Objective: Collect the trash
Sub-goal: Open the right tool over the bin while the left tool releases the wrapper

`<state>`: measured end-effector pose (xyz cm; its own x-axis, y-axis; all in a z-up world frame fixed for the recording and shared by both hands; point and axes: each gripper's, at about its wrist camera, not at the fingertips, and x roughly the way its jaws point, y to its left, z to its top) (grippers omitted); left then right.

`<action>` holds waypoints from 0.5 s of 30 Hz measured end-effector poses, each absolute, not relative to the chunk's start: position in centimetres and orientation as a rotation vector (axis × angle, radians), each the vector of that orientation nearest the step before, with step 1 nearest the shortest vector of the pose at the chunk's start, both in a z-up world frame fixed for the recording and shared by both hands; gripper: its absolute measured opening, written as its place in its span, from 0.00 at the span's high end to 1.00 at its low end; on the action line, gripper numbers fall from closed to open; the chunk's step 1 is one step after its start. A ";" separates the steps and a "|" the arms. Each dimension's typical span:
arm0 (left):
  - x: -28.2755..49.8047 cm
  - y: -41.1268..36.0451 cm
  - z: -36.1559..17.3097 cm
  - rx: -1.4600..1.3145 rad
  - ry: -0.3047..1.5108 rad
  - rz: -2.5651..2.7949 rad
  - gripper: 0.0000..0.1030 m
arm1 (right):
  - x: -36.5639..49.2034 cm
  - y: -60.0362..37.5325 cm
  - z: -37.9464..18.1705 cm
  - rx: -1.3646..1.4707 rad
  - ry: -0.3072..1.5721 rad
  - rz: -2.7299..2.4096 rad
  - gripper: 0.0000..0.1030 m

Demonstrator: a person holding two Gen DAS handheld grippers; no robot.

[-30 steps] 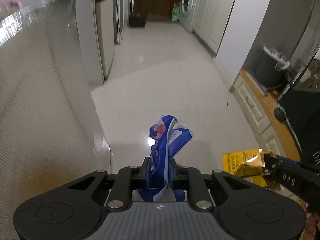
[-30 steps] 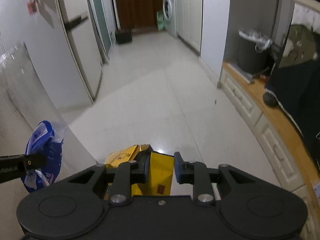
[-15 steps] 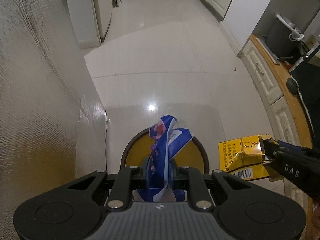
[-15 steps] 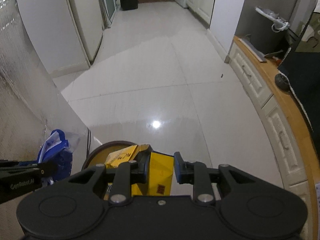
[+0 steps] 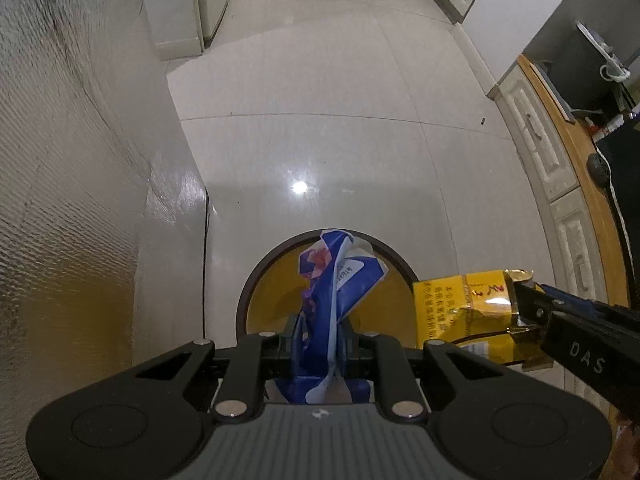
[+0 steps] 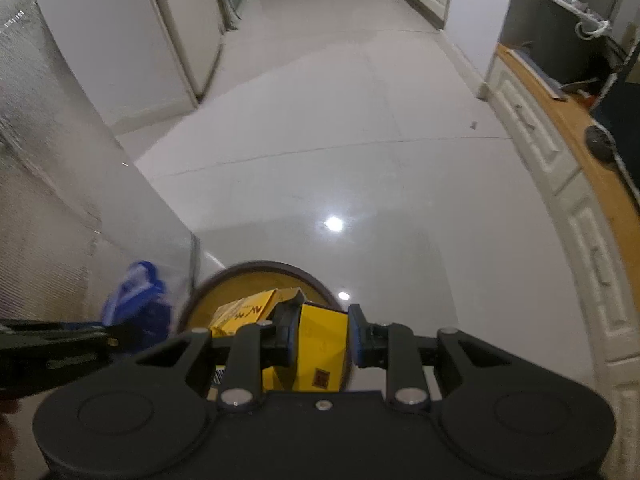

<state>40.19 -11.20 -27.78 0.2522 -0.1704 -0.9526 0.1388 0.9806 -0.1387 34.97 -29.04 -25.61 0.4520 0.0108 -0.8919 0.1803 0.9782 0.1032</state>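
Observation:
My left gripper (image 5: 320,334) is shut on a crumpled blue and white wrapper (image 5: 336,280), which sticks up between its fingers. Below it on the floor stands a round bin (image 5: 256,280) with a dark rim and yellow inside. My right gripper (image 6: 320,336) is shut on a yellow carton (image 6: 316,344), held over the same bin (image 6: 264,270). In the left wrist view that yellow carton (image 5: 460,308) hangs at the bin's right edge, pinched by the right gripper's fingers (image 5: 532,308). The blue wrapper (image 6: 138,304) shows blurred at the left of the right wrist view.
A shiny textured panel (image 5: 72,200) rises close on the left. White tiled floor (image 5: 320,140) stretches ahead. A white cabinet with drawers and a wooden top (image 5: 560,168) curves along the right. A white appliance or door (image 6: 120,40) stands at the far left.
Both grippers have sunk and tipped downward with their trash. The bin, out of sight a second ago, now lies under both of them and looks larger.

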 end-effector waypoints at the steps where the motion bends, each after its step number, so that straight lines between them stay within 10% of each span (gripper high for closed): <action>1: 40.3 -11.1 -27.9 -0.035 1.299 -0.212 0.81 | 35.0 -29.0 -25.7 0.203 1.090 -0.096 0.74; 15: 40.9 -11.2 -29.5 -0.047 1.331 -0.232 0.75 | 35.3 -30.0 -28.0 0.203 1.193 -0.093 0.56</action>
